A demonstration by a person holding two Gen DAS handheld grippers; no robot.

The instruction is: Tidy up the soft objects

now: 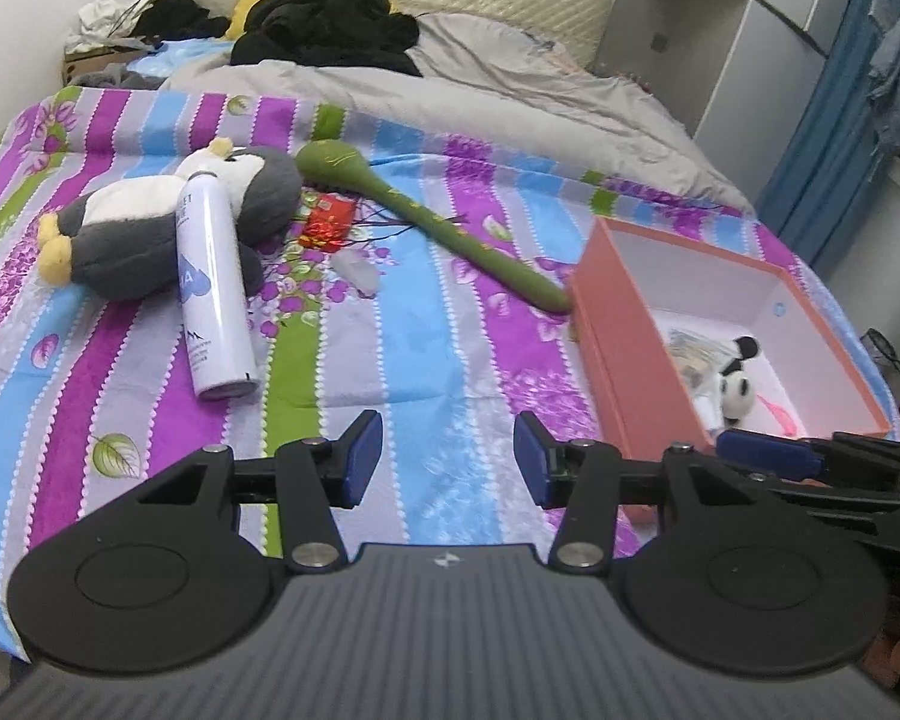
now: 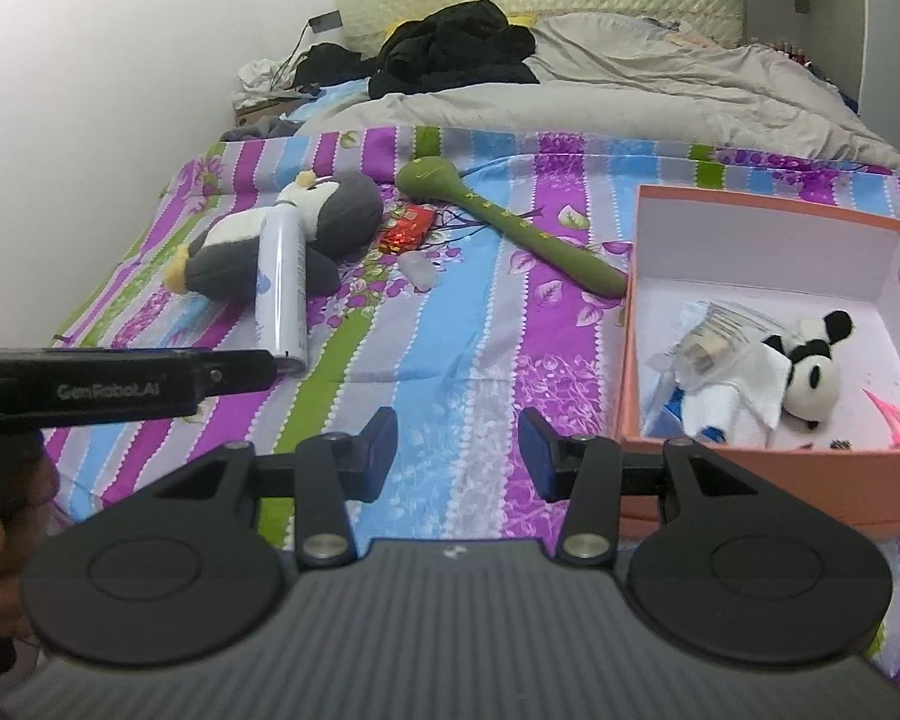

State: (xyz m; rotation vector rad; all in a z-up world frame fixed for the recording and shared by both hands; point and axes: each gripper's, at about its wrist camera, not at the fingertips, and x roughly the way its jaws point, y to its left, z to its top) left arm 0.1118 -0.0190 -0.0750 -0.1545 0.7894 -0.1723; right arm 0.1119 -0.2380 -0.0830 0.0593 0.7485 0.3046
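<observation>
A grey and white penguin plush [image 1: 150,228] [image 2: 306,234] lies on the striped bedsheet at the left, with a white spray can [image 1: 213,288] [image 2: 280,282] leaning across it. A long green soft stick [image 1: 432,222] [image 2: 510,222] lies diagonally toward an open pink box [image 1: 606,354] [image 2: 627,372]. In the box lie a small panda plush [image 1: 735,384] [image 2: 810,366], a white cloth [image 2: 732,396] and a clear wrapped item [image 2: 714,336]. My left gripper [image 1: 448,468] is open and empty above the sheet. My right gripper [image 2: 459,456] is open and empty beside the box's near left corner.
A red packet [image 1: 327,222] [image 2: 408,228] and a small clear lump [image 1: 360,273] [image 2: 417,270] lie between penguin and stick. A grey duvet [image 1: 480,78] and black clothes [image 1: 330,24] cover the far bed. A cabinet [image 1: 720,48] stands at right.
</observation>
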